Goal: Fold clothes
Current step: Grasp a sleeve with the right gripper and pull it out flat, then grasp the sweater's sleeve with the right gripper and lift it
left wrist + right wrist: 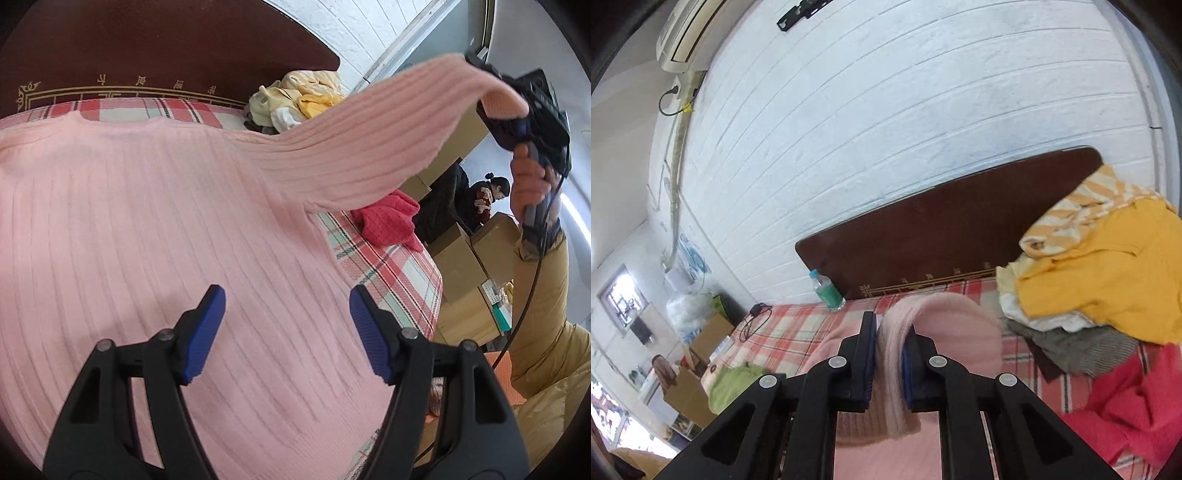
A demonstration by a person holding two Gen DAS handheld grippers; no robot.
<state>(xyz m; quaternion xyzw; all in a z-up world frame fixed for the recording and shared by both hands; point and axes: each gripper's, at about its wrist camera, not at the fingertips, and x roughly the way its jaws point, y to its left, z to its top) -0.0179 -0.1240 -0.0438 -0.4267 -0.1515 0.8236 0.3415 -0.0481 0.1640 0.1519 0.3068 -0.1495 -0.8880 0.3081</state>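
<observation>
Sweater sleeve (pixel 897 354) clamped in right tool (pixel 889 354), lifted; left tool (pixel 287 317) apart above sweater body (pixel 147 229).

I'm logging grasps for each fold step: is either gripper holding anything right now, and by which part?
The right gripper is shut on the pink sweater, gripping its sleeve near the cuff and lifting it. The left gripper is open above the sweater's body, holding nothing.
</observation>
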